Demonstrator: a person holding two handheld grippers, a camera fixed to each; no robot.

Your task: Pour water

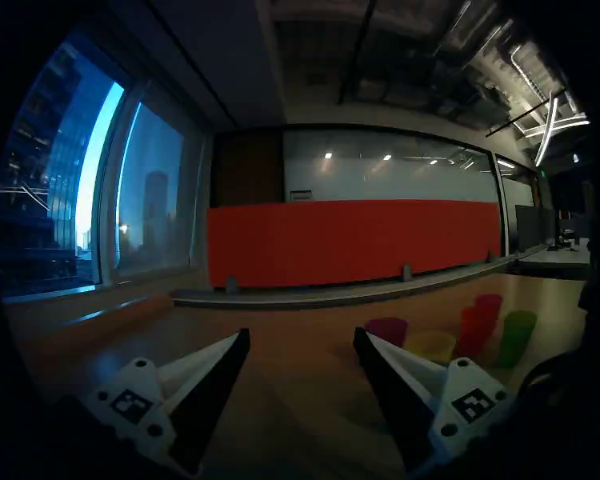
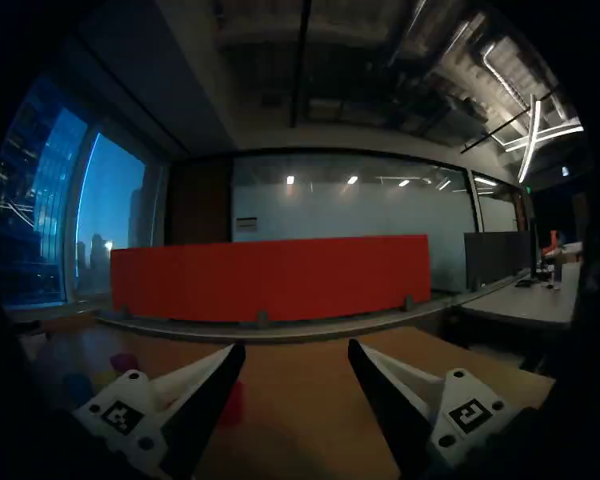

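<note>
In the left gripper view my left gripper [image 1: 300, 336] is open over a wooden table [image 1: 300, 376], with nothing between its fingers. Several plastic cups stand to the right beyond it: a magenta cup [image 1: 388, 328], a yellow cup [image 1: 430, 344], stacked red cups [image 1: 480, 320] and a green cup [image 1: 518, 336]. In the right gripper view my right gripper [image 2: 295, 348] is also open and empty above the table [image 2: 300, 400]. A purple cup [image 2: 124, 362] and a dim blue cup [image 2: 80, 388] sit at the far left. A red cup [image 2: 232, 404] peeks out beside the left finger. The room is dim.
A long red partition [image 1: 348, 240] runs along the table's far edge, with a glass wall behind it. Large windows [image 1: 76, 192] are on the left. A grey desk [image 2: 532, 304] with items on it stands to the right of the table.
</note>
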